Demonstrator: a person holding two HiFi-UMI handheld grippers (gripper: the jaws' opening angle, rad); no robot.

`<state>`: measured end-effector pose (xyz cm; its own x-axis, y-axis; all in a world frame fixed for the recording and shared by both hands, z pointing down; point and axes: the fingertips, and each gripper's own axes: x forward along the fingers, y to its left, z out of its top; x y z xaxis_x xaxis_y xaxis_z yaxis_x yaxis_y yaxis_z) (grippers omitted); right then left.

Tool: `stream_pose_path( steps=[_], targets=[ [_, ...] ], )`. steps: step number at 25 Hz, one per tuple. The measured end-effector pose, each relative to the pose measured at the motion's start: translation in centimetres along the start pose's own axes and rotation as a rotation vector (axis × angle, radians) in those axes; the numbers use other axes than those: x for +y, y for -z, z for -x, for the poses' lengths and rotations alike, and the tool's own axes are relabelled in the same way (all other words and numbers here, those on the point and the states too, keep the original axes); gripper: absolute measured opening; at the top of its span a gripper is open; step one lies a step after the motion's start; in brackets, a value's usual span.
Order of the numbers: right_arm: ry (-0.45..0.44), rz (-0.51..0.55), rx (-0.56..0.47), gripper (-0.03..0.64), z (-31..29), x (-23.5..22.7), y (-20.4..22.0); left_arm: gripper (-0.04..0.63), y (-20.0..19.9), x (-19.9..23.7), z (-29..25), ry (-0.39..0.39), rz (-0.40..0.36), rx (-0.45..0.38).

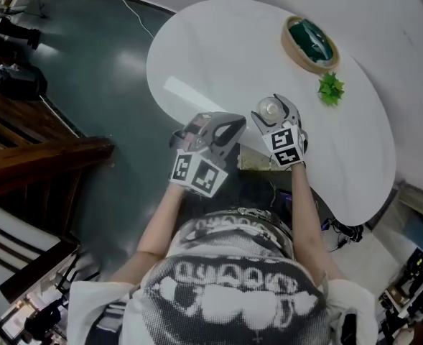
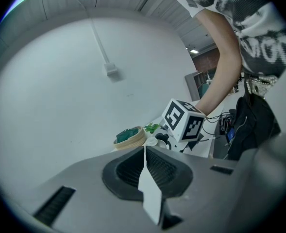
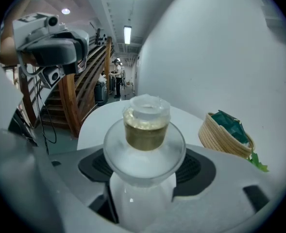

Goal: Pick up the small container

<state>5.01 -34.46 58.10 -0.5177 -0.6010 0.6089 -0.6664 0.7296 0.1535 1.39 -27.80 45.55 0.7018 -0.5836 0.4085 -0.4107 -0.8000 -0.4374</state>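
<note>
Clear, lidded small container [image 3: 146, 127], amber fill, upright, gripped in R tool [image 3: 143, 166].

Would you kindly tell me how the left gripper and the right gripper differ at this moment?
The right gripper is shut on the small container; the left gripper has its jaws together and carries no container. The right gripper points out across the white table; the left gripper points sideways toward the right gripper, which shows in the left gripper view. Both have grey jaws with black ribbed pads.

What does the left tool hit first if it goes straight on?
Likely the container in the right tool, dead ahead; depth is unclear. The basket lies beyond.
</note>
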Motion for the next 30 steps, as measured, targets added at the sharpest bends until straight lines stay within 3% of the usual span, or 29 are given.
stream_pose_path(
  steps=[14,30],
  targets=[
    [0.128,-0.033,-0.045,0.337,5.0,3.0,-2.2,0.014,0.1,-1.9,2.4,0.132,-0.074,-0.082],
    [0.355,-0.171,-0.025,0.337,9.4,9.4,-2.1,0.014,1.9,-4.9,7.2,0.33,-0.163,-0.197]
  ],
)
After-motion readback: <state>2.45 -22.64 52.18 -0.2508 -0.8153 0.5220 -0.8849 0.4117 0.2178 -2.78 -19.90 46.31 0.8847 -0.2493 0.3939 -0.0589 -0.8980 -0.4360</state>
